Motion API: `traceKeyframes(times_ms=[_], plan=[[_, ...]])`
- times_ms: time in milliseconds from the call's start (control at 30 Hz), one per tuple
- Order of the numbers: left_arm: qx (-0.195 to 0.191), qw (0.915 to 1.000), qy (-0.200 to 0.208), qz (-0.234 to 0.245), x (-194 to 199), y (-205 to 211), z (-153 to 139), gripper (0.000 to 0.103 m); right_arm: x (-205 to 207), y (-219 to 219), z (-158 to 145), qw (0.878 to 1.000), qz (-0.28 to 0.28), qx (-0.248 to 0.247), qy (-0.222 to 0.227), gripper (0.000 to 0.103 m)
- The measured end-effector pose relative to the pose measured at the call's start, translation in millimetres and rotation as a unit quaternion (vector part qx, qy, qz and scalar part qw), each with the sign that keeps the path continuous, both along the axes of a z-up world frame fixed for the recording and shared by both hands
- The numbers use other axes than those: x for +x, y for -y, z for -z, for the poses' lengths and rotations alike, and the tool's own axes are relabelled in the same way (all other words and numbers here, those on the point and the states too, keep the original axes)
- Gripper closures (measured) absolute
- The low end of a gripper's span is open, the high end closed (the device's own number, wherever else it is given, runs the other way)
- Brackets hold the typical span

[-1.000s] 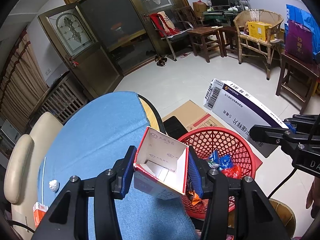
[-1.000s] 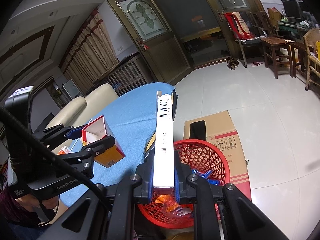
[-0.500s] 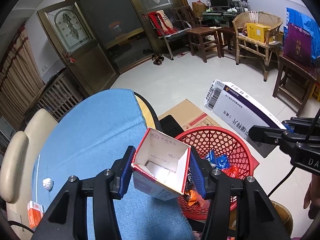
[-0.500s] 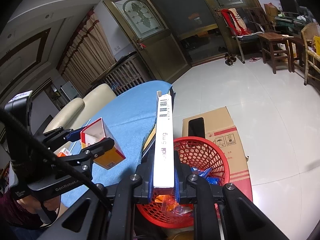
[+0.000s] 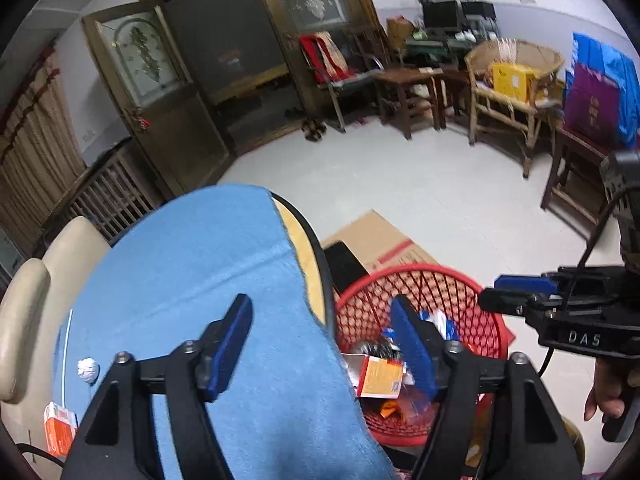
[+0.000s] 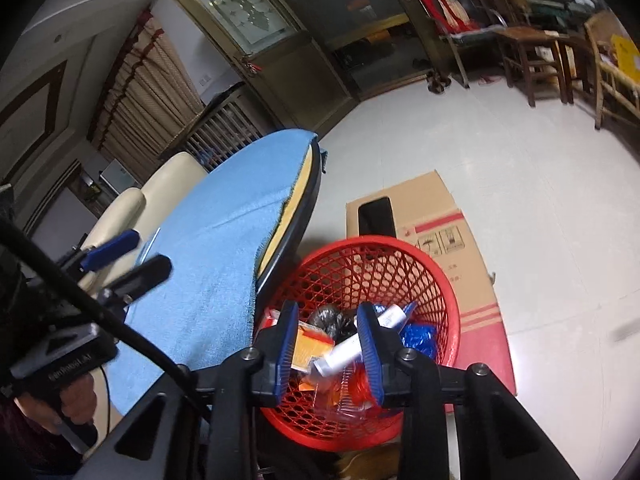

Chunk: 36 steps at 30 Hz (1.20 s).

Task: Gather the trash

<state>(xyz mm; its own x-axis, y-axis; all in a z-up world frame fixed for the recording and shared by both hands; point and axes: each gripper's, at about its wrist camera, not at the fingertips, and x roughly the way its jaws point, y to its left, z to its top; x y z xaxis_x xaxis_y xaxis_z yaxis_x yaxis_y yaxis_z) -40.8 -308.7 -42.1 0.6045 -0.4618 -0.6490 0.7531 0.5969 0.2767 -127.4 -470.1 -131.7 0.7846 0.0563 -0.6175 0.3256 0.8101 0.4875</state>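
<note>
Both grippers spread and empty over the red basket.

The left gripper (image 5: 322,342) straddles the blue tablecloth (image 5: 192,264) edge; the right gripper (image 6: 329,350) hangs above the red basket (image 6: 448,304), where the orange box (image 6: 310,346) and long white box (image 6: 352,344) lie among wrappers. Beyond sits a flat cardboard box (image 6: 432,208); a paper wad (image 5: 88,369) remains on the cloth.

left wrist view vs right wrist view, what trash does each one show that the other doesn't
Only the left wrist view shows the crumpled white wad and small orange carton left on the blue tablecloth. Only the right wrist view shows the long white box and black bag in the basket. Both show the red basket and the orange box inside it, and both grippers open.
</note>
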Motion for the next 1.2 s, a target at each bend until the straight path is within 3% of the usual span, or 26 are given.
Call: traceKeyframes(times_ms=[233, 400, 433, 467, 533, 733, 967, 1200], plan=[[-0.04, 0.9975, 0.046, -0.037, 2, -33, -36, 0.023, 4, -18, -31, 0.999, -0.016, -0.022, 0.026, 0.065], [-0.067, 0.9909, 0.065, -0.097, 12, -74, -59, 0.017, 9, -43, -60, 0.997, -0.041, -0.044, 0.044, 0.064], [-0.071, 0.9893, 0.067, -0.109, 15, -83, -63, 0.017, 11, -49, -67, 0.997, -0.046, -0.049, 0.048, 0.061], [-0.073, 0.9875, 0.067, -0.123, 18, -92, -67, 0.016, 12, -55, -73, 0.996, -0.051, -0.054, 0.052, 0.048], [-0.077, 0.9838, 0.068, -0.148, 20, -109, -72, 0.016, 14, -69, -89, 0.994, -0.06, -0.066, 0.069, 0.043], [-0.084, 0.9651, 0.097, -0.228, 27, -169, -92, 0.016, 26, -125, -134, 0.984, -0.091, -0.119, 0.1, 0.043], [-0.102, 0.9451, 0.116, -0.288, 30, -229, -107, 0.013, 40, -191, -159, 0.974, -0.115, -0.167, 0.101, 0.043], [-0.108, 0.9275, 0.137, -0.331, 26, -265, -113, 0.013, 55, -237, -168, 0.973, -0.137, -0.158, 0.094, 0.043]])
